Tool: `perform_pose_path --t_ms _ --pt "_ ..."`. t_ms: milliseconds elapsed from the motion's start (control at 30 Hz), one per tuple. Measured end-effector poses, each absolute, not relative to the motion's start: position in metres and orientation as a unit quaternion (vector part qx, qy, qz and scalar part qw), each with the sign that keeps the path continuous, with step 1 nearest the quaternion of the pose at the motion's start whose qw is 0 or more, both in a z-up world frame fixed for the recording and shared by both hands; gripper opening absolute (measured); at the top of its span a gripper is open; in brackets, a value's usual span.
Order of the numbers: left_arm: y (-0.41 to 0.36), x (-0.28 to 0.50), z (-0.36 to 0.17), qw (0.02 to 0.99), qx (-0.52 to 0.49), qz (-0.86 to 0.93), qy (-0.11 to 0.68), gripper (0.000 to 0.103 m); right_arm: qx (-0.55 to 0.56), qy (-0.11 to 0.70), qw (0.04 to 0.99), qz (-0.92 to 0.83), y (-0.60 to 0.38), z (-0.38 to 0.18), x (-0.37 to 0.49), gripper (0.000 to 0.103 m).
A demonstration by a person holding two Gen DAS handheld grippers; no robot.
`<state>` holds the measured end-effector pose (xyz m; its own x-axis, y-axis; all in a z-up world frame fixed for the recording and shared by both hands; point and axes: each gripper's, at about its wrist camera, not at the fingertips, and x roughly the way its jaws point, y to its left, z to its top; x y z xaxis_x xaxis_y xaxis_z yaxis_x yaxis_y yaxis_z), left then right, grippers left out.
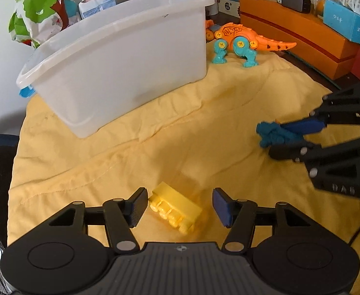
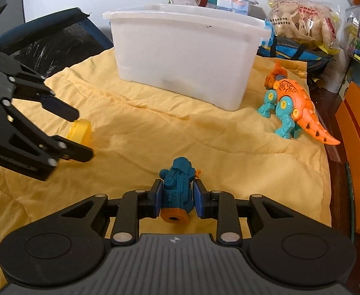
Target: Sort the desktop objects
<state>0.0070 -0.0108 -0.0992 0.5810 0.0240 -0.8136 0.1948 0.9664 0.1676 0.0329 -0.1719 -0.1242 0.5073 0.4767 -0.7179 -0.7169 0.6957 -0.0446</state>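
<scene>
On my right gripper [image 2: 176, 198] the 2 blue-padded fingers [image 2: 156, 198] are pressed against both flanks of a small teal plastic toy with an orange round end [image 2: 178, 189], so I have it clamped; its orange end points back at my camera and its teal body reaches forward past the fingertips. From my left camera the same toy [image 1: 269, 135] sticks out of that gripper [image 1: 300, 135] just above the cloth.

My left gripper [image 1: 180, 206] has its fingers [image 1: 138, 205] spread wide apart, gripping nothing. Between them lies a yellow plastic block toy with a row of small wheels along its side [image 1: 175, 207], resting tilted on the cloth; its near-left end sits just beside the left pad, and there is a clear gap to the right pad. In my right view I see only an end of this yellow piece [image 2: 80, 129] behind the left gripper's [image 2: 79, 132] fingertips.

Everything sits on a wrinkled yellow fabric cloth [image 1: 155, 135]. Further out stands a translucent white plastic storage bin [image 1: 121, 59], upright on the cloth, and I cannot make out its contents. Just to its right is an orange and teal plastic dinosaur toy [image 1: 238, 40], standing on its legs with its tail pointing away from the bin. An orange rectangular box [image 1: 290, 32] runs along the far right edge, and a green and white printed bag [image 1: 39, 9] sits behind the bin
</scene>
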Motion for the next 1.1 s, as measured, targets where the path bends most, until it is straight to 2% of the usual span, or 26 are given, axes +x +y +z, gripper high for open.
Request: perform_pose_path --t_ms 367,467,533,900,933,967,1000,1033,1100 --pt "0.000 -0.014 -0.092 0.906 0.029 -0.056 0.419 0.065 -0.161 0.353 0.854 0.347 -0.174 -0.125 0.037 0.031" --pt "0.009 -0.022 -0.095 0.905 0.020 -0.046 0.422 0.066 -0.150 0.358 0.856 0.342 -0.177 -0.126 0.040 0.038" --pt "0.013 -0.025 -0.099 0.902 0.011 -0.043 0.430 0.066 -0.146 0.357 0.858 0.339 -0.179 -0.127 0.041 0.047" --pt "0.001 0.005 -0.123 0.893 -0.027 -0.052 0.446 0.065 -0.161 0.365 0.849 0.348 -0.177 -0.133 0.043 0.047" --pt "0.001 0.007 -0.122 0.895 -0.025 -0.048 0.443 0.058 -0.169 0.360 0.848 0.351 -0.176 -0.134 0.042 0.046" --pt "-0.001 0.008 -0.122 0.896 -0.019 -0.045 0.441 0.040 -0.175 0.356 0.847 0.354 -0.175 -0.134 0.042 0.044" --pt "-0.001 0.009 -0.121 0.897 -0.016 -0.047 0.440 0.032 -0.179 0.354 0.844 0.360 -0.174 -0.134 0.041 0.035" --pt "0.002 0.009 -0.120 0.896 -0.025 -0.052 0.440 0.027 -0.180 0.354 0.841 0.367 -0.173 -0.134 0.041 0.029" --pt "0.008 0.008 -0.115 0.897 -0.037 -0.058 0.437 0.027 -0.184 0.354 0.840 0.368 -0.171 -0.133 0.040 0.029"
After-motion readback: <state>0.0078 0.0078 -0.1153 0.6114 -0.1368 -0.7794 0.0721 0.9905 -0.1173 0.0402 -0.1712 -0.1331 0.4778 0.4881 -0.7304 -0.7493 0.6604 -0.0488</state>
